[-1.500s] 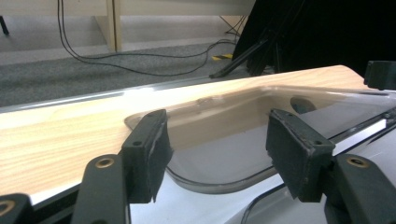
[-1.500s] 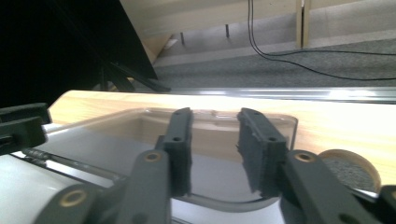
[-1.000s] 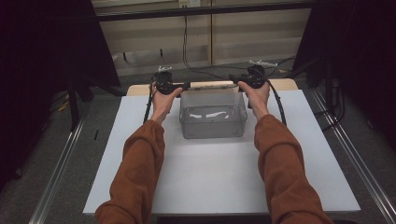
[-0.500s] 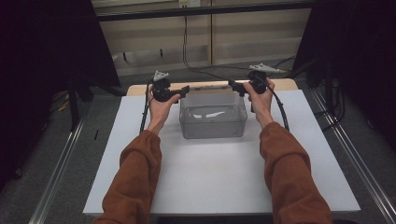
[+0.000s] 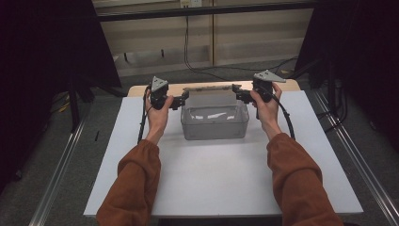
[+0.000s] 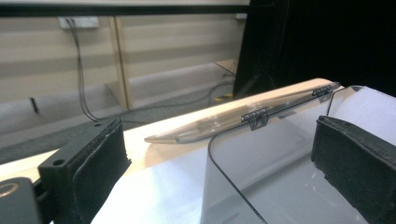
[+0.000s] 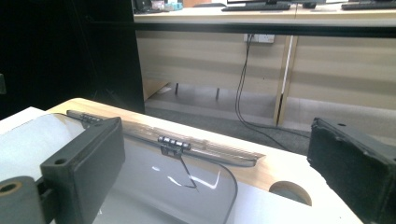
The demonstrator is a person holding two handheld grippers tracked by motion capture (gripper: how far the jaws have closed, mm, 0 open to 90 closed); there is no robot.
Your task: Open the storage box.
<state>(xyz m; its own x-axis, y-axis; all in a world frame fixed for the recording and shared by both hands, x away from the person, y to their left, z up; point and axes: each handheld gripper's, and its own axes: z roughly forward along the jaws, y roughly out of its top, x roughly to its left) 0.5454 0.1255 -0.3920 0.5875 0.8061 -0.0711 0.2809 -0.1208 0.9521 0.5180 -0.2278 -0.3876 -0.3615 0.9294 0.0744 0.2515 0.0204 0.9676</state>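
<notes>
The clear box (image 5: 214,121) is located at the far middle of the white board (image 5: 221,183), its lid (image 6: 243,116) hinged back, flanked by the left gripper (image 5: 181,100) and right gripper (image 5: 236,93), both held wide open and empty.

Rust-orange sleeves were worn on both arms. The black left gripper (image 5: 181,100) and right gripper (image 5: 236,93) were each topped by a grey three-cornered plate and trailed by a black cable.
</notes>
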